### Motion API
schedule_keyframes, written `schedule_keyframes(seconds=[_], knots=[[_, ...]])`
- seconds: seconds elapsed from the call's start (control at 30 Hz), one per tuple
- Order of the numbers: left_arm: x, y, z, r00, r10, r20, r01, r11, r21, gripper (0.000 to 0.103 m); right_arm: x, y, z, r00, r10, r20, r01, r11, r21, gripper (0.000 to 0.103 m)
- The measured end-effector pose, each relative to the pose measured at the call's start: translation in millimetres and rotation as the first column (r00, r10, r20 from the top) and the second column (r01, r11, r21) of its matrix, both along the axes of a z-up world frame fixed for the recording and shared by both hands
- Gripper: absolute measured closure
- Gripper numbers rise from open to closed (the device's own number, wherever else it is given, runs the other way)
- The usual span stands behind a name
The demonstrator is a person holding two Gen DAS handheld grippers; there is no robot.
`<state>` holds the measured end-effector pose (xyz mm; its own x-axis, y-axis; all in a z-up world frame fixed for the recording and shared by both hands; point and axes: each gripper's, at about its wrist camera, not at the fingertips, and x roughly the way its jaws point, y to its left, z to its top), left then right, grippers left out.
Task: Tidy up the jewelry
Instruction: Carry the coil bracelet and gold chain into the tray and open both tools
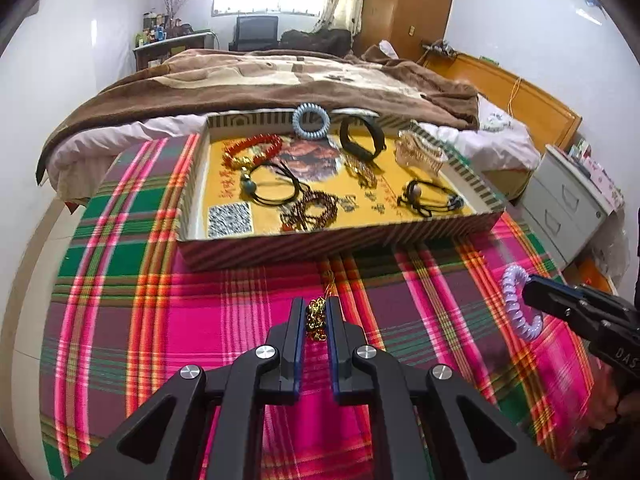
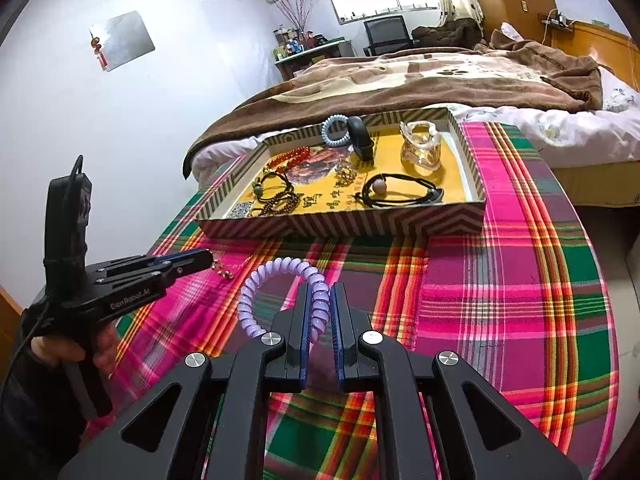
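The left gripper (image 1: 316, 312) fingers pinch a bunched gold chain (image 1: 316, 318) above the plaid-clothed desk (image 1: 400, 300); the right gripper (image 2: 322, 300) fingers clamp one glossy lilac spiral hair tie (image 2: 280, 280). Both hang near the front edge of the chevron-patterned cardboard tray (image 1: 320, 244) of beaded bracelets

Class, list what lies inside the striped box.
Inside the box: red beads, blue coil, black band, clear clip, gold chain, brown beads, two black cords. A printed yellow sheet lines it, partly covered.
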<state>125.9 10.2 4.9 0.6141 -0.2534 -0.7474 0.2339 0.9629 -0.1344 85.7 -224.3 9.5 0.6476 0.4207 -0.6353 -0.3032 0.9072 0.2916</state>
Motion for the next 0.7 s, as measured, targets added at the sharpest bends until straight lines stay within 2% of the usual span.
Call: schedule_keyframes(seconds=[0.37,0.7], knots=[[-1.8,13.8,34.9,0.997,0.017,0.073,-0.015,0.999,-0.029,0.094,6.7,7.0,20.1,0.999,-0.005,0.043,0.005,1.000,-0.001,0.094],[29.1,28.6,74.9,0.989,0.033,0.146,-0.024,0.998,-0.060,0.094,45.6,21.4,45.2,0.996,-0.019,0.092,0.022,0.999,-0.038,0.094]])
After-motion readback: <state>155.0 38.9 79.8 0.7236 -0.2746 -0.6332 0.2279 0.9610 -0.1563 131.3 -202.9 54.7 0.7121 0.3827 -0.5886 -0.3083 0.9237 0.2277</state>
